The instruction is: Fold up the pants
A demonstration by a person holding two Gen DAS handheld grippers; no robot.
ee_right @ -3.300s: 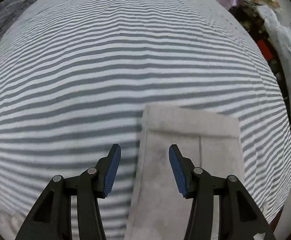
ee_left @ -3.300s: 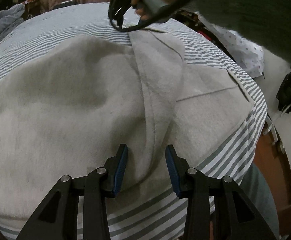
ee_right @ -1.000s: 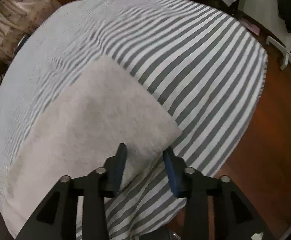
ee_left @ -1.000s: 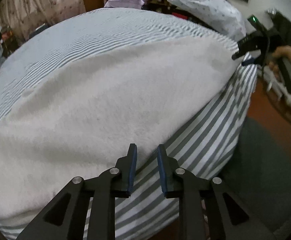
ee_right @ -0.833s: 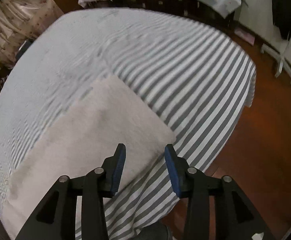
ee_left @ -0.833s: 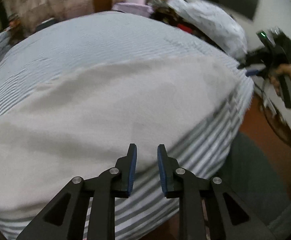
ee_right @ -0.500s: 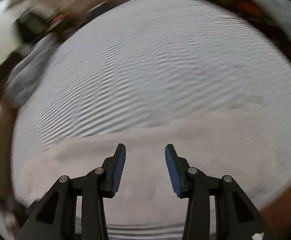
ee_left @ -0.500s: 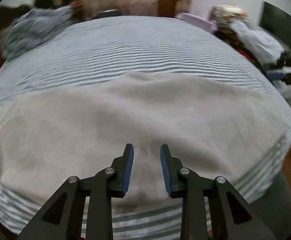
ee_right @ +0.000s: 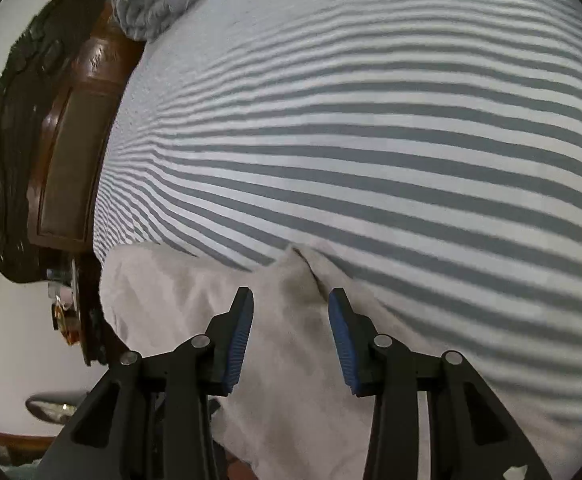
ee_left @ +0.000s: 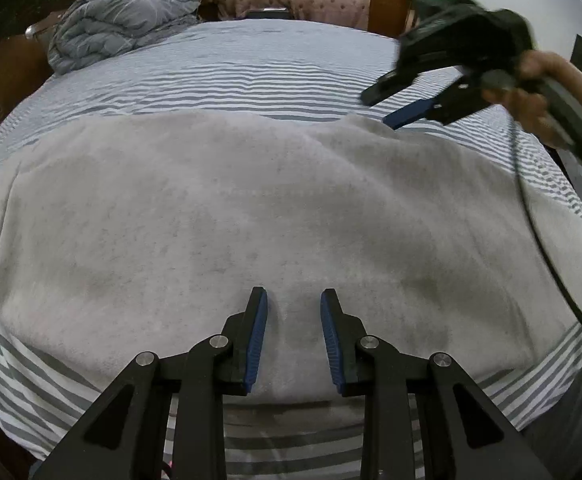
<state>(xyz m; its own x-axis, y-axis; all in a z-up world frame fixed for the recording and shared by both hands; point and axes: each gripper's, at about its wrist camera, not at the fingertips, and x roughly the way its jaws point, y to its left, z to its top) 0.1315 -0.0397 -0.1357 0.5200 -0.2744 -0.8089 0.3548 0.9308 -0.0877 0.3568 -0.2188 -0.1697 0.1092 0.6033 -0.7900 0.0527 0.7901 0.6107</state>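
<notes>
Grey fleece pants (ee_left: 251,208) lie folded into a wide band across the near part of a bed with a grey and white striped sheet (ee_left: 251,68). No brand, label or writing can be read on any item.

The left gripper (ee_left: 294,336) hovers over the near edge of the pants with its blue pads apart by a small gap; nothing is between them, only the fabric lies below. The right gripper (ee_right: 291,336) is seen in its own camera with the jaws partly open, above the far edge of the pants, where the cloth rises in a small pointed wrinkle (ee_right: 297,272). The pads do not press on the cloth. In the left wrist view this gripper is blurred at the upper right, held by a hand (ee_left: 547,88), its tips near the far edge of the pants.

The pants surface is fuzzy and mostly smooth, with soft creases. A crumpled grey-blue blanket (ee_left: 119,24) lies at the far corner of the bed.
</notes>
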